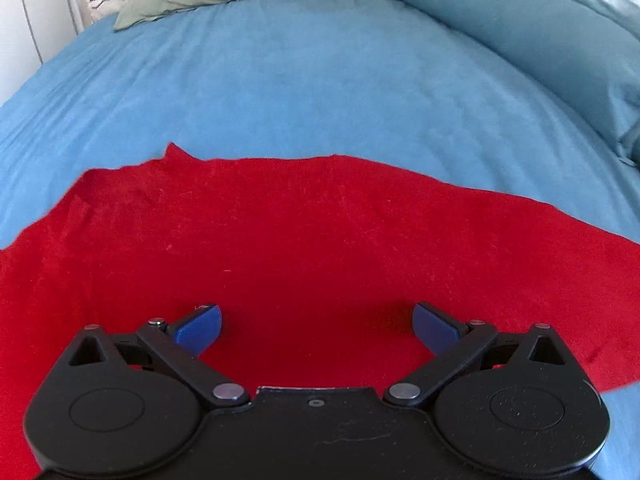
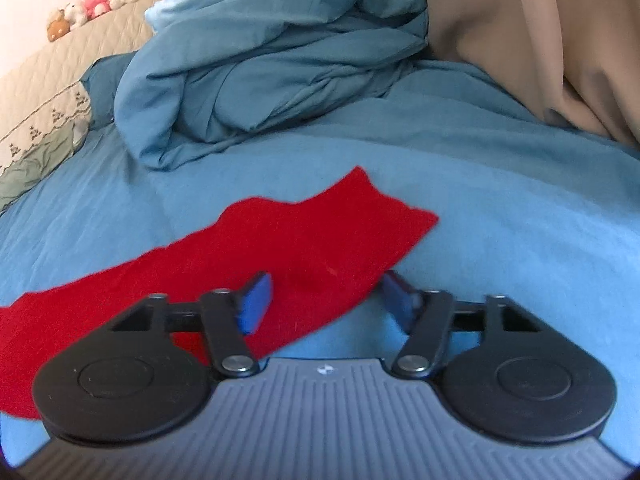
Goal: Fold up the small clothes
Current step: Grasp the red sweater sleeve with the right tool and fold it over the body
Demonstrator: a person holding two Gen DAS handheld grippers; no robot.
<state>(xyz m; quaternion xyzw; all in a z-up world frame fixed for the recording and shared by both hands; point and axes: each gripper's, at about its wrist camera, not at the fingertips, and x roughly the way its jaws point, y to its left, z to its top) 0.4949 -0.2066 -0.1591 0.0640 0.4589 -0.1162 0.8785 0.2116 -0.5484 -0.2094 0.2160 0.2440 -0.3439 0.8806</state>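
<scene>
One red cloth [image 1: 304, 232] flat on blue bedsheet [image 1: 280, 80], fuzzy, left tool [image 1: 316, 330] wide, right tool [image 2: 324, 300] half-open astride its edge.

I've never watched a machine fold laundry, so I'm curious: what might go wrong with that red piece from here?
1. The right gripper straddles the edge of the red cloth, jaws open; closing there might also pinch the blue bedsheet beneath.
2. The left gripper hovers over the cloth's flat middle, so it may catch no edge.
3. The soft bed may let the cloth wrinkle when pulled.
</scene>
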